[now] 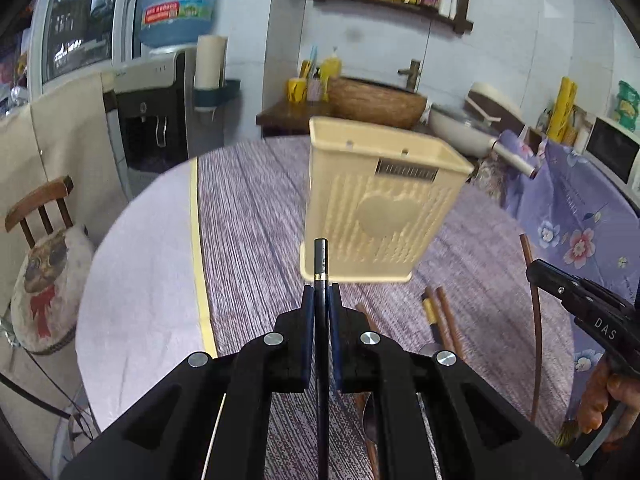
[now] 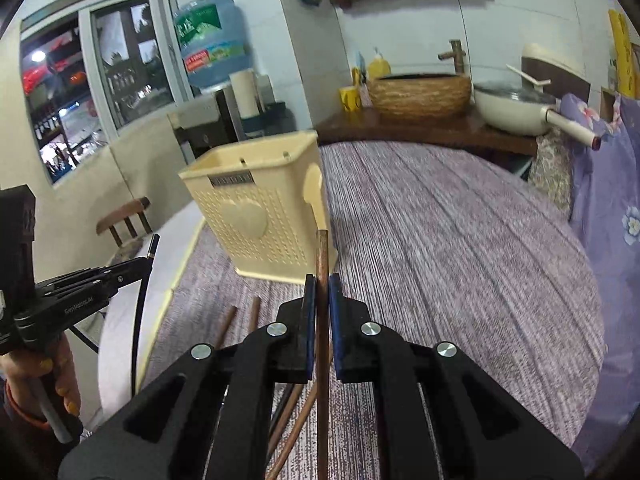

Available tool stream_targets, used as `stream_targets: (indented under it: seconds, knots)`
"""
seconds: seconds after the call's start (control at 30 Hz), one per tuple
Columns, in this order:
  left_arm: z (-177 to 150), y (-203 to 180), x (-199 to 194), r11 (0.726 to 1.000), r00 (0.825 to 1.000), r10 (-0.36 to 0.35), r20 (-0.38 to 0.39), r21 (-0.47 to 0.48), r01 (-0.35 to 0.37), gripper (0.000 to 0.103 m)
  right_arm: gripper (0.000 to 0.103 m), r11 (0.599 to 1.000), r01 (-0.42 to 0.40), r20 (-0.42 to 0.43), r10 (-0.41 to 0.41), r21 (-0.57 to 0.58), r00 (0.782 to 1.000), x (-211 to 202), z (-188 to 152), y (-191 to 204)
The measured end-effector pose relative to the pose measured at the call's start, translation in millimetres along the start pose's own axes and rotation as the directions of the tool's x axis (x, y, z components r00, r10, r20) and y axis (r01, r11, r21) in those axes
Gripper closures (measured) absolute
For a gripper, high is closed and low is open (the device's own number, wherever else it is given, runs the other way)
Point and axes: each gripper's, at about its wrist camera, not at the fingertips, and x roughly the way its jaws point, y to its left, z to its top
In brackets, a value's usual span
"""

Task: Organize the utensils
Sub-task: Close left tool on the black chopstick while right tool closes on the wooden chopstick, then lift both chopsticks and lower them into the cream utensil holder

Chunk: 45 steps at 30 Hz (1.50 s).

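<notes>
So the cream utensil holder (image 1: pixel 380 208) stands upright on the purple striped tablecloth (image 1: pixel 256 216). The left gripper (image 1: pixel 321 300) is clamped on a black chopstick (image 1: pixel 321 258), the right gripper (image 2: pixel 319 292) on a brown chopstick (image 2: pixel 322 256). More brown chopsticks (image 1: pixel 442 316) lie near the holder's base.

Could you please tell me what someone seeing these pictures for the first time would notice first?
Probably the cream utensil holder with a heart on its front, standing on the purple striped tablecloth ahead of both grippers. Next, the left gripper is shut on a black chopstick, and the right gripper on a brown chopstick. More chopsticks lie on the cloth near the holder.
</notes>
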Motion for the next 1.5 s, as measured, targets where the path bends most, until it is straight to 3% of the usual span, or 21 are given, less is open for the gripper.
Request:
stream_targets:
  seconds: [0.33,0.83,1.23,1.4,1.5]
  knots:
    - [22,10,-35,0.999,0.995,-0.043,0.090,-0.005,0.043,0.095,0.095,0.998,-0.066,0.086,0.068,-0.021,0.994,-56,27,6]
    - [51,20,-65,0.996,0.984,-0.084,0.157,0.008,0.084,0.095,0.095,0.992,-0.111,0.121,0.117,-0.057,0.986,-73,56,15]
    - [143,7,-98,0.984,0.943,-0.173,0.283,0.006,0.178,0.095,0.095,0.993,-0.095,0.350,0.111,-0.063,0.930,-67,157,47]
    - [182,2,-96,0.989,0.929,-0.132,0.347,-0.015,0.147,0.095,0.095,0.998,-0.054,0.430,0.065,-0.036,0.901,-53,204,57]
    - [190,-1,-80,0.993,0.929,-0.098,0.358,-0.029,0.116,0.095,0.095,1.000,-0.011,0.459,0.022,-0.026,0.888,-35,212,60]
